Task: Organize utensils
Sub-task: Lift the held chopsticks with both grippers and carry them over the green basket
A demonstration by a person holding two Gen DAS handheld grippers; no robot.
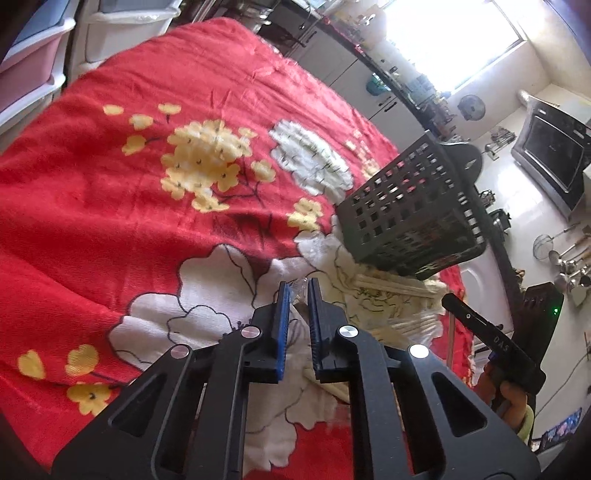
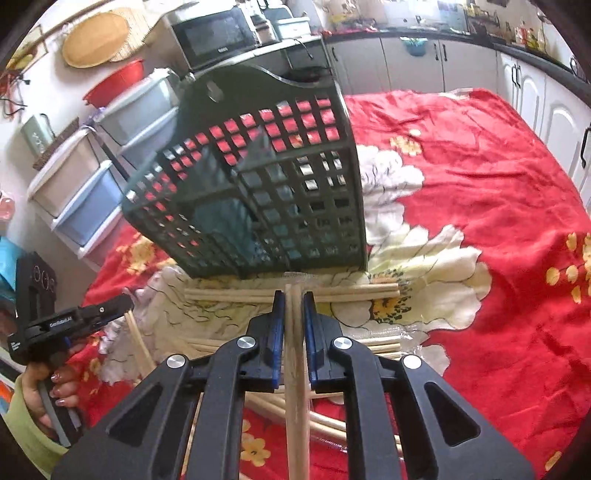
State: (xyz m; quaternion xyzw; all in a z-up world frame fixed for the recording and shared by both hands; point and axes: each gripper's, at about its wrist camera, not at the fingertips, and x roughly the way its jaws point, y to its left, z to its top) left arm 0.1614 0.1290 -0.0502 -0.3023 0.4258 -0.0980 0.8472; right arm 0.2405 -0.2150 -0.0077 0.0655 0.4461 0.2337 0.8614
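Pale wooden chopsticks (image 2: pixel 229 293) lie scattered on the red flowered cloth (image 2: pixel 480 192), just in front of a black mesh utensil basket (image 2: pixel 258 192). My right gripper (image 2: pixel 293 295) is shut on a wooden chopstick (image 2: pixel 295 387) that runs back along its fingers, with clear wrapping at its tip. In the left wrist view my left gripper (image 1: pixel 300 286) is shut on a pale chopstick (image 1: pixel 297 314) in clear plastic, over the pile of chopsticks (image 1: pixel 399 286). The basket (image 1: pixel 410 214) stands just beyond, to the right. The right gripper (image 1: pixel 447 297) shows at the far right.
Stacked plastic drawers (image 2: pixel 85 192) and a microwave (image 2: pixel 214 33) stand behind the basket. White cabinets (image 2: pixel 535 96) line the far edge of the cloth. Ladles and strainers hang on the wall (image 1: pixel 565 266). A person's hand (image 2: pixel 55 391) grips the left gripper's handle.
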